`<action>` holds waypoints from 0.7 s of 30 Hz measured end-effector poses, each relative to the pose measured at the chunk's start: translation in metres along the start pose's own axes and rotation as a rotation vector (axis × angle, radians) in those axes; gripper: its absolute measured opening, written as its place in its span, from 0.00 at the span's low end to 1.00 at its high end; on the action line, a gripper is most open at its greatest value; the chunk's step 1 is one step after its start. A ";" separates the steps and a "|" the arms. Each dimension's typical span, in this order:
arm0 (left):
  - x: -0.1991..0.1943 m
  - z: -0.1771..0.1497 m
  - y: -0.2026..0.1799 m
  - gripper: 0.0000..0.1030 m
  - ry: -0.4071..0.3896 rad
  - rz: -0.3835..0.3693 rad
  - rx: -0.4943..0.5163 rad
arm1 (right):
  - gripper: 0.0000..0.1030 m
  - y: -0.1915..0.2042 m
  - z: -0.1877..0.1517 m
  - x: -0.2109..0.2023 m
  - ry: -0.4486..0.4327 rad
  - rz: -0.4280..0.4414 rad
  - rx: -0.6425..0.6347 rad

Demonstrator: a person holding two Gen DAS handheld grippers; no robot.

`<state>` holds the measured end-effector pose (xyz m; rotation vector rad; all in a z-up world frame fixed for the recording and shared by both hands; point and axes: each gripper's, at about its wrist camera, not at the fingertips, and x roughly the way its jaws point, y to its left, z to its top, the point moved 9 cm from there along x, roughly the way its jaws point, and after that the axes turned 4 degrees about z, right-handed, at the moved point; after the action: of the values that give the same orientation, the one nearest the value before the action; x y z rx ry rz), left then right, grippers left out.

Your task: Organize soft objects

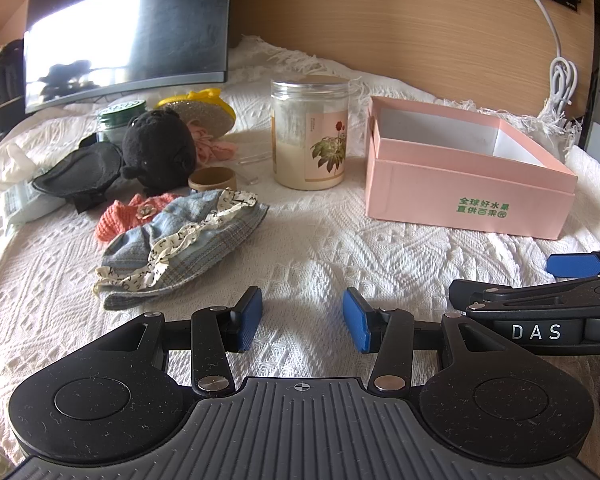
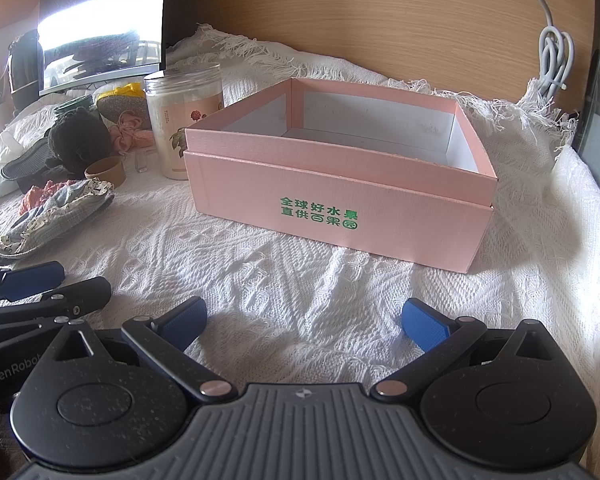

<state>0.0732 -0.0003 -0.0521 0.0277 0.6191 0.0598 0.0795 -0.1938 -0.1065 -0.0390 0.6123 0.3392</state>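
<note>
While both tools gape (apparently empty), pink box [image 2: 340, 216] sits open.

A white woven bedspread [image 1: 300, 248] carries a pink box [image 1: 468, 196], jar [image 1: 310, 136] and blue hat [image 1: 180, 248].

Monitor [image 1: 128, 36] top cut off; green jar [image 1: 118, 120] half hidden behind black plush [image 1: 158, 150].

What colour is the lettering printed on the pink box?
Green, on the pink box's front wall; clearest in the right wrist view.
</note>
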 end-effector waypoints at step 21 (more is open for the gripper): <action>0.000 0.002 0.001 0.49 -0.001 -0.001 -0.002 | 1.00 0.000 0.000 0.000 0.000 0.000 0.000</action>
<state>0.0746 0.0007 -0.0503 0.0255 0.6186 0.0590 0.0795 -0.1941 -0.1062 -0.0394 0.6124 0.3392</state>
